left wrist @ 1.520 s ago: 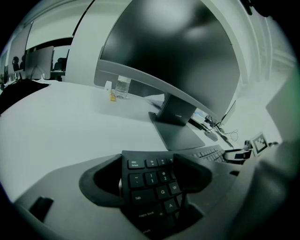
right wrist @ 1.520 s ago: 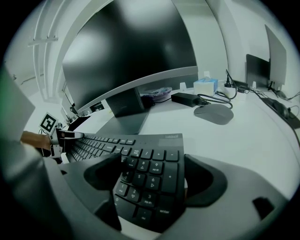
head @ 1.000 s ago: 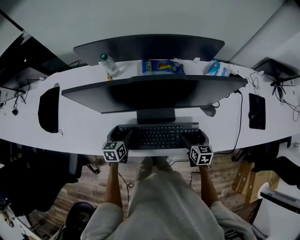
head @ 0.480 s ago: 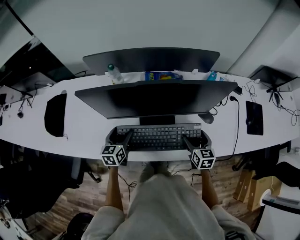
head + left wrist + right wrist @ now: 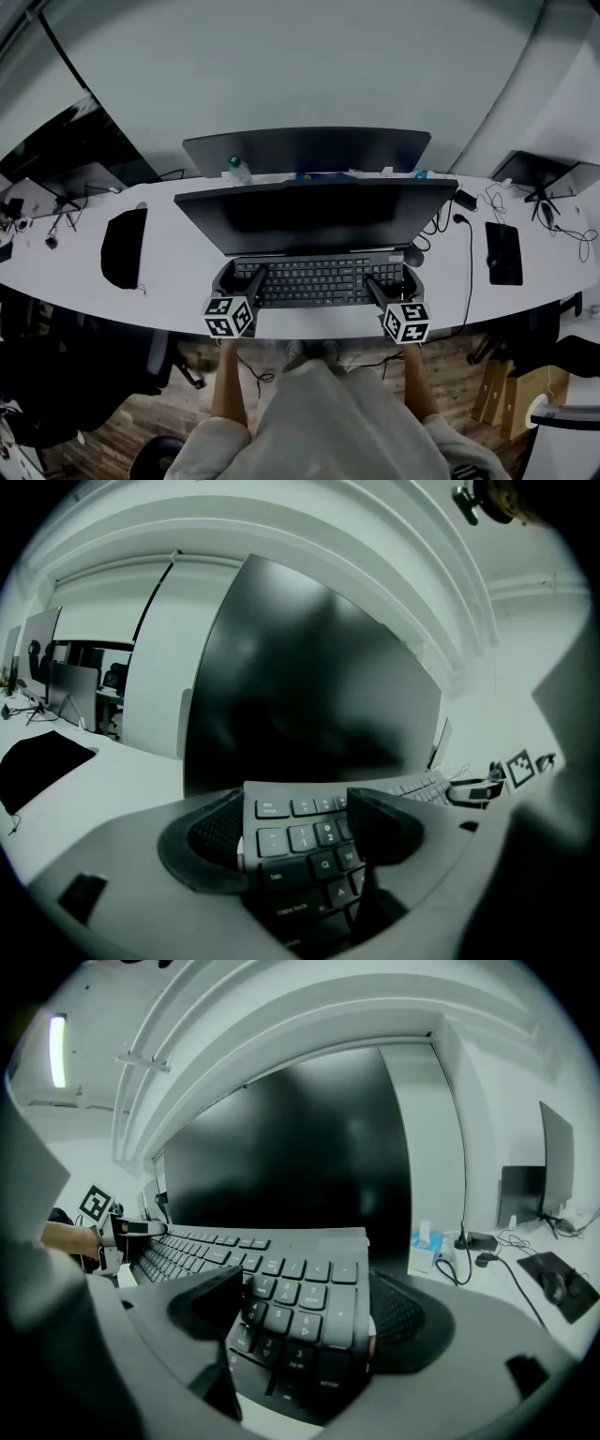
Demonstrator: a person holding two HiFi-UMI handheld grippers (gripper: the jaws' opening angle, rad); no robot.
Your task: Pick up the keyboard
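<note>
Left tongs [image 5: 240,279] and right tongs [image 5: 393,279] each clamp one end of the keyboard [image 5: 319,278], before the monitor [image 5: 314,214] on the worktop [image 5: 178,267].

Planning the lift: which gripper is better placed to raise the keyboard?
Neither alone. The left gripper is shut on the keyboard at its esc-key end, and the right gripper on its number-pad end, so a level lift likely needs both together.

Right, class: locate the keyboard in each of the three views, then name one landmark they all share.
Head view: keyboard at centre, just below the monitor.
Left gripper view: bottom centre, left end between the jaws.
Right gripper view: bottom centre, right end between the jaws.
Shared landmark: the dark monitor behind it.
</note>
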